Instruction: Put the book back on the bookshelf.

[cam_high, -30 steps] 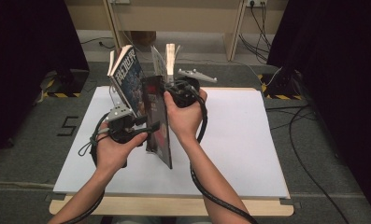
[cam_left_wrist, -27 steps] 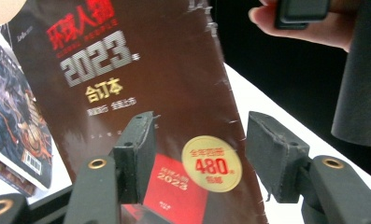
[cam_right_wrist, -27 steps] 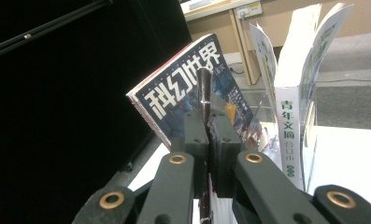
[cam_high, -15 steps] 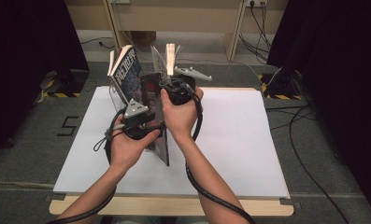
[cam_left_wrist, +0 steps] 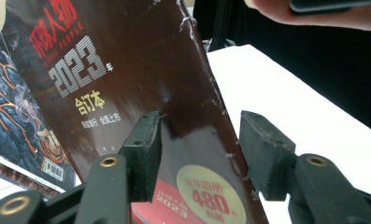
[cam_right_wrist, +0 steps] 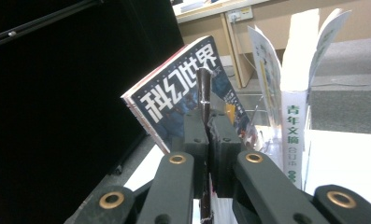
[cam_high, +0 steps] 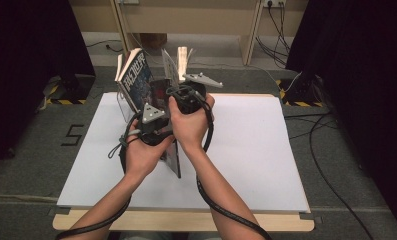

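In the high view both hands (cam_high: pixel 186 120) cover most of the dark red book (cam_high: pixel 172 155), and the jaws of both grippers are hidden under them. In the left gripper view the book's (cam_left_wrist: pixel 141 70) cover runs off the top and bottom edges. In the right gripper view the white book's (cam_right_wrist: pixel 295 135) lower end is cut off.

Right gripper (cam_right_wrist: pixel 210 135) jaws clamped, left gripper (cam_left_wrist: pixel 199 149) jaws closing, apart

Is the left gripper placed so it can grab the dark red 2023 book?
Probably yes: the dark red book's edge already sits between the left gripper's open jaws, which have just been closing, with nothing blocking.
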The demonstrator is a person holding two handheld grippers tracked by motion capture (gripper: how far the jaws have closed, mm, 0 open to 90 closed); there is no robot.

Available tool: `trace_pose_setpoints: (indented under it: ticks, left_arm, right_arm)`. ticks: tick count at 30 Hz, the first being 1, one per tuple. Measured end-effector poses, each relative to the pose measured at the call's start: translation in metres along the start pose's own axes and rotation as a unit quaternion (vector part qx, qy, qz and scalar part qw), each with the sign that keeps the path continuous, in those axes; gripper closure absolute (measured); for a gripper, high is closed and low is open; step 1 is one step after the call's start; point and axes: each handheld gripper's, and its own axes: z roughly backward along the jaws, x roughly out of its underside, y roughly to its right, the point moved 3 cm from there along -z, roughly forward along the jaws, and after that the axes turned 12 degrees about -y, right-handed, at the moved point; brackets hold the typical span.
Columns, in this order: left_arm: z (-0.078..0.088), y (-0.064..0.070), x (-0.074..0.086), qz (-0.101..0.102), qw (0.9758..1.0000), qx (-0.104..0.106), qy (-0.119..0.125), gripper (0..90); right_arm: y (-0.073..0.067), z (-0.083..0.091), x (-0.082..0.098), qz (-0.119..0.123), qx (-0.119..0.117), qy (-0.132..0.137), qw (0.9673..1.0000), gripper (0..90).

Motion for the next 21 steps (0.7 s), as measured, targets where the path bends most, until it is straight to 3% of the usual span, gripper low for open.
trace_pose_setpoints:
  ticks: [8, 11, 15, 21]
  left_arm:
    - [0.005, -0.003, 0.005, 0.004, 1.0, 0.0, 0.008, 58.1]
    - [0.011, -0.006, 0.01, 0.008, 0.9998, 0.0, 0.016, 65.3]
    - [0.016, -0.008, 0.015, 0.003, 0.9998, -0.012, 0.019, 69.9]
    - [0.019, -0.016, 0.02, 0.019, 0.9996, -0.008, 0.021, 79.6]
  right_arm:
    - [-0.008, 0.005, 0.0, 0.013, -0.005, 0.002, 0.9999, 87.9]
    - [-0.013, 0.007, 0.0, 0.016, -0.011, 0.002, 0.9998, 87.9]
    - [-0.019, 0.006, 0.002, 0.018, -0.018, -0.002, 0.9997, 87.9]
    - [-0.026, 0.002, 0.002, 0.024, -0.026, -0.007, 0.9993, 87.9]
